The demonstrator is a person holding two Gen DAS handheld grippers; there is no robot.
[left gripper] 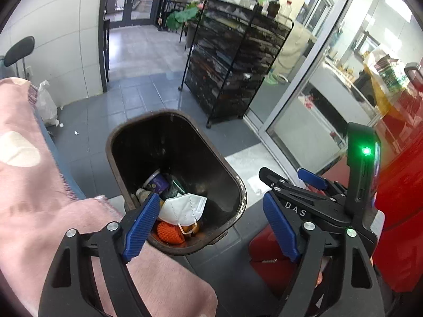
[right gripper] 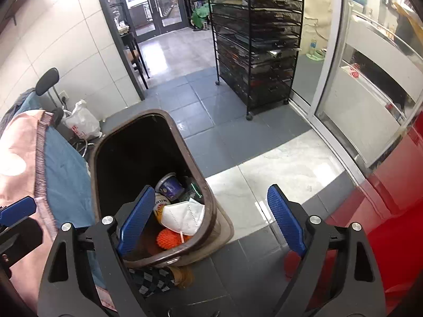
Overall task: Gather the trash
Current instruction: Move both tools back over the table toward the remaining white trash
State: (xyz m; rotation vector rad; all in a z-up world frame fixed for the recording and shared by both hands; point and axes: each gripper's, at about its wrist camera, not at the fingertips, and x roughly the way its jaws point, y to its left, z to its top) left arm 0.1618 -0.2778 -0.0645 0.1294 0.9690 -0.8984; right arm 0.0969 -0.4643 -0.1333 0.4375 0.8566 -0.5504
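I am holding my left gripper (left gripper: 211, 224) and right gripper (right gripper: 211, 219) wide open and empty over the brown bin (left gripper: 232, 174). A white mask (left gripper: 185, 207) is lying inside, on gray floor tiles (right gripper: 190, 97) near a black rack (right gripper: 259, 39).

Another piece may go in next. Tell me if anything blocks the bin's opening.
Nothing visible does. The bin has no lid over its mouth. The white mask and other trash lie low inside, and both grippers' jaws stand open and empty above it.
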